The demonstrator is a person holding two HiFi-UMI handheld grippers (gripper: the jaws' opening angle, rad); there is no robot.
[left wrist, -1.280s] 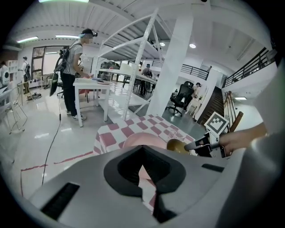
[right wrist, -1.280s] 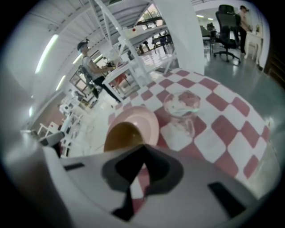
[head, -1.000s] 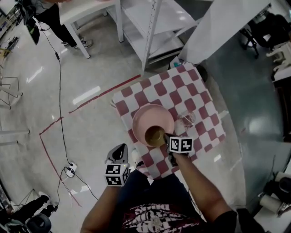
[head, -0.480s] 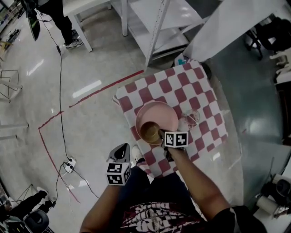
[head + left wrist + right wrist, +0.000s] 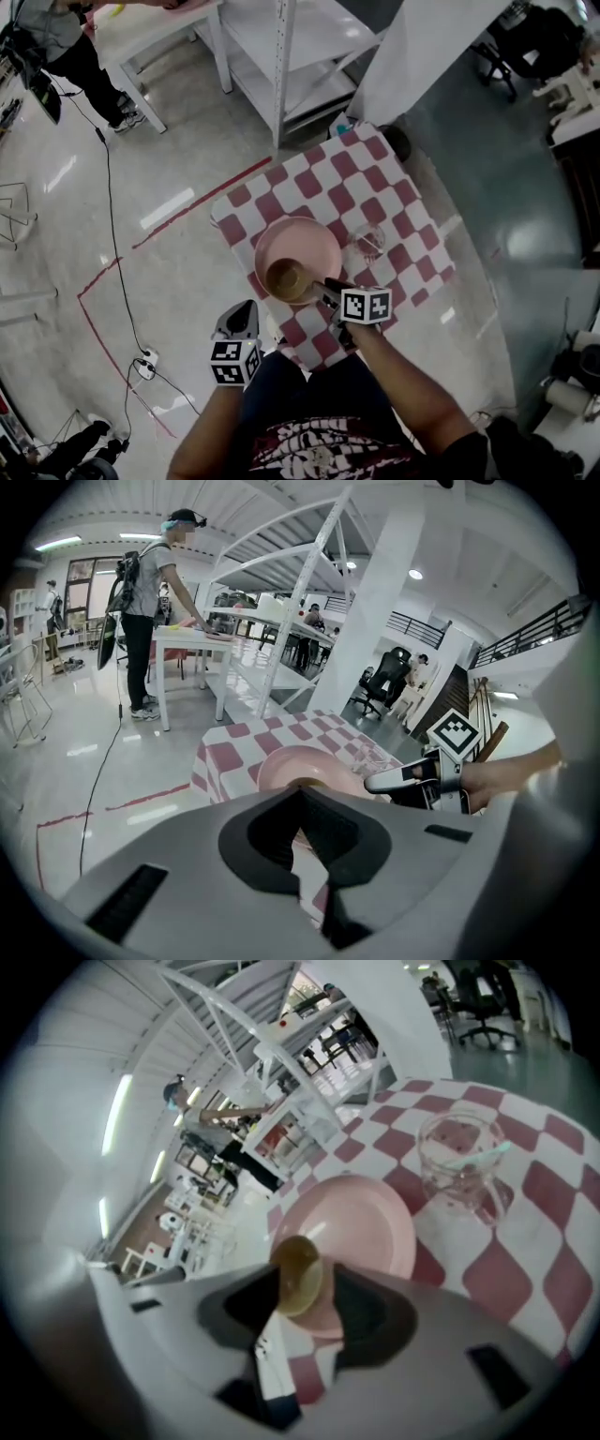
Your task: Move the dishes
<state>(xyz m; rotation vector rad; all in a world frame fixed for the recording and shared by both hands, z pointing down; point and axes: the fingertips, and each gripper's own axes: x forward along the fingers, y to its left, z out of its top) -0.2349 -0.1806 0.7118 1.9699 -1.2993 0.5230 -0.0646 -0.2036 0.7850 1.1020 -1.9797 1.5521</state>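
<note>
The small amber bowl (image 5: 289, 278) sits on the lower edge of the pink plate (image 5: 305, 242), near the middle of the head view, on the red-and-white checked bench (image 5: 328, 178). A clear glass (image 5: 366, 242) stands just beside the plate to the right. The right hand-held gripper (image 5: 328, 289) is at the bowl. Its jaws have just been opening and now stand wide, with the bowl's rim between them but not pinched. This looks like the release that ends the placing of the bowl on the plate. The left hand-held gripper (image 5: 241, 317) hangs closed and empty off the bench's lower left edge, over the floor. The next move likely calls for drawing the right hand-held gripper straight back toward the bottom of the frame, so neither jaw catches the rim and tips the bowl. The glass seems the next dish to take.
</note>
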